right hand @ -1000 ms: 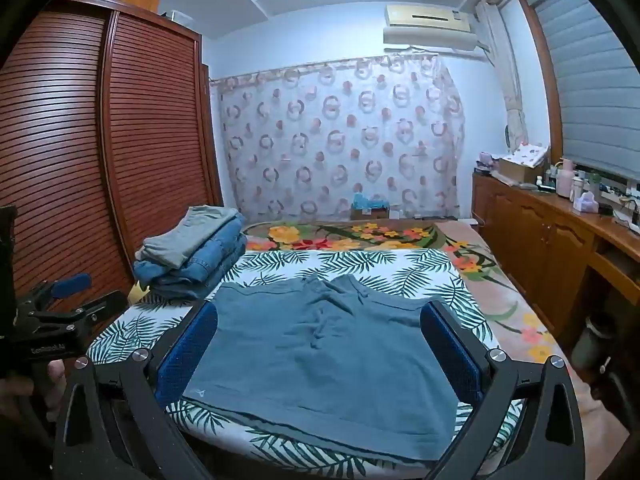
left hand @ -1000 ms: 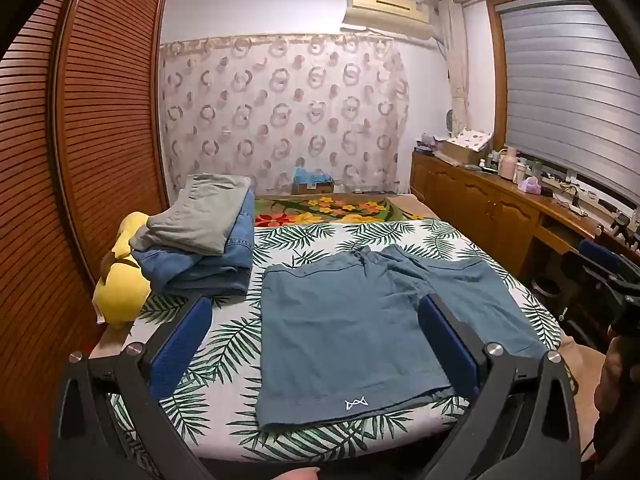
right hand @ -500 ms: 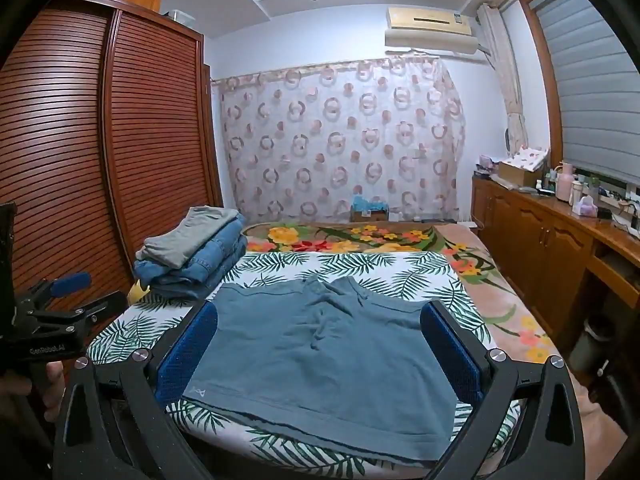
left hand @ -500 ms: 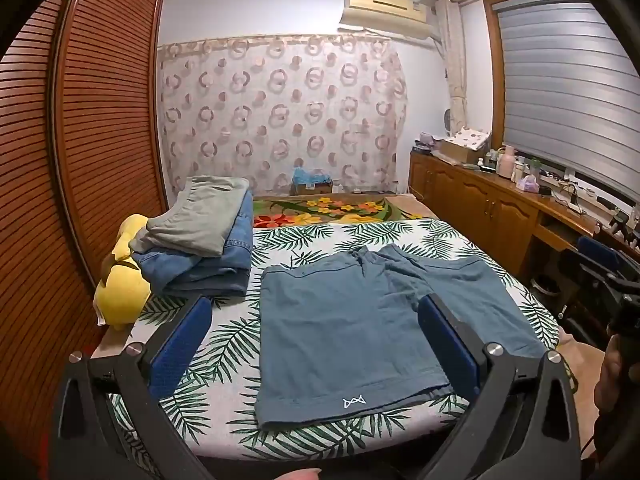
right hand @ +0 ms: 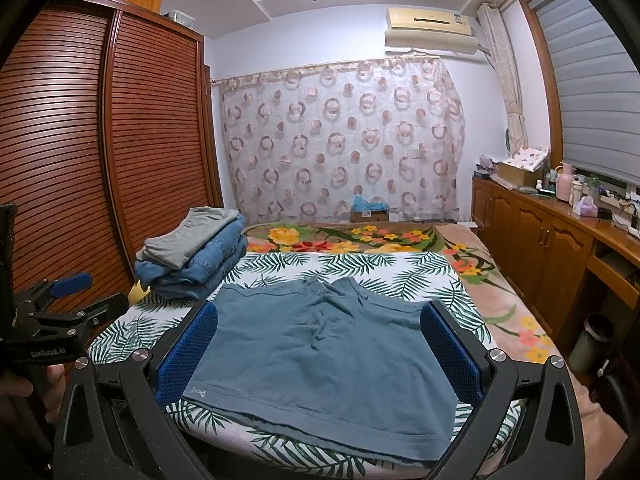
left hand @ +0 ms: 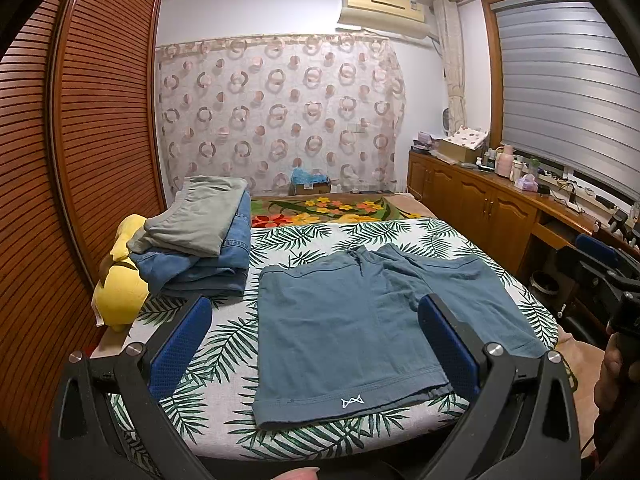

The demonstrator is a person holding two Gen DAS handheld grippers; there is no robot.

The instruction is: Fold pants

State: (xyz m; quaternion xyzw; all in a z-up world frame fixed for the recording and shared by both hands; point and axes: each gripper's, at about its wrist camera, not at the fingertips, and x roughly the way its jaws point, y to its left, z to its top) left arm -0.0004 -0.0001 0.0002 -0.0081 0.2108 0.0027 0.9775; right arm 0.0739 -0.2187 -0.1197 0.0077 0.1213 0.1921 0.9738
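Blue-grey short pants (left hand: 352, 320) lie spread flat on the palm-leaf bed sheet (left hand: 224, 344), waistband toward the far end, both legs pointing at me, a small white logo on the left hem. In the right wrist view the same pants (right hand: 320, 352) fill the middle. My left gripper (left hand: 314, 340) hovers open above the near hem, holding nothing. Over the right leg my right gripper (right hand: 318, 348) also stands open and empty. Each gripper shows at the edge of the other's view.
A stack of folded jeans and grey pants (left hand: 200, 240) rests at the bed's far left beside a yellow plush toy (left hand: 120, 280). A floral blanket (left hand: 332, 208) lies beyond. Slatted wardrobe doors (left hand: 80, 160) stand left, wooden cabinets (left hand: 480, 208) right.
Both views shift only slightly; the grippers stay open above the near hem and the pants have not moved.
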